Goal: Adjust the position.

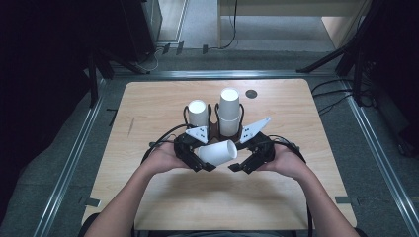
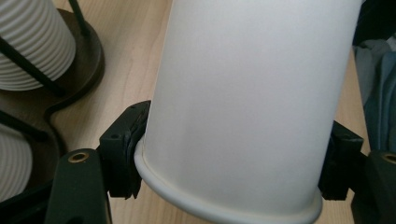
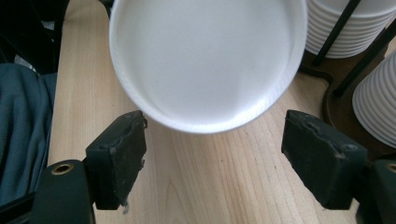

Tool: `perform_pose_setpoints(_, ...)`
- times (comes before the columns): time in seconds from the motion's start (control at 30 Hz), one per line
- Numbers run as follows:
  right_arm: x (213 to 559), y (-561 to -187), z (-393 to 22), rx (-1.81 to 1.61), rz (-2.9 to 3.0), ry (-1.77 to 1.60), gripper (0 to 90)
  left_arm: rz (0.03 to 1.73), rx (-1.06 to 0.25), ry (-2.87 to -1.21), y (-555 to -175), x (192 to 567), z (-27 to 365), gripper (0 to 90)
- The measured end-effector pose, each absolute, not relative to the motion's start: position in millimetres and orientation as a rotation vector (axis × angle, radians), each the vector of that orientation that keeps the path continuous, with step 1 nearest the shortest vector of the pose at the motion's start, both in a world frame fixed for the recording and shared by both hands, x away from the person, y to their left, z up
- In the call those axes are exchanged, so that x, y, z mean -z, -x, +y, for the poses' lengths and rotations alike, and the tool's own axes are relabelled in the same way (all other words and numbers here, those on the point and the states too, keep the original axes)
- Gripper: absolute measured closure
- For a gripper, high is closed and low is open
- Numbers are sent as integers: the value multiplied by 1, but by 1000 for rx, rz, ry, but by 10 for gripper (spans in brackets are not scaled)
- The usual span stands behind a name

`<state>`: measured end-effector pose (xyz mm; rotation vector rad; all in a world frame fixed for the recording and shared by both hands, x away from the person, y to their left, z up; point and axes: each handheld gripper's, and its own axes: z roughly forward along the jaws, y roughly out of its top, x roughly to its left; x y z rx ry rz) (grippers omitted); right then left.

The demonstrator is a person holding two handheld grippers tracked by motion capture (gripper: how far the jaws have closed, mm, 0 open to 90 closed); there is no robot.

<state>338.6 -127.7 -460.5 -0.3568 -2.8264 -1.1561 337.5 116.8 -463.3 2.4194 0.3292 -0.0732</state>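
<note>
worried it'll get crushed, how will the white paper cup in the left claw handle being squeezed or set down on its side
The white paper cup looks thin-walled and empty, so it is probably light and would dent under a hard squeeze. Its smooth side might slip between the left claw pads. Laid on its round side on the table, it would likely roll.

White cup's [image 2: 243, 107] closed end beyond the frame's top edge

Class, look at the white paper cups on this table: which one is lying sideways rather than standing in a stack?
The smooth white cup gripped in the left tongs, nearest the person. The two ribbed stacks stand upright in the dark wire holder behind it.
</note>
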Motion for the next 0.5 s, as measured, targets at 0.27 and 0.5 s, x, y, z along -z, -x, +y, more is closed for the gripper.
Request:
perform_pose_setpoints(0.27, 465, -339, -126, 1141, -2861, 348, 238, 288, 40, -2516, -343, 455, 110, 262)
perform_pose_setpoints(0.5, 469, -338, -125, 1110, -2887, 358, 264, 226, 67, -2572, -346, 457, 100, 262)
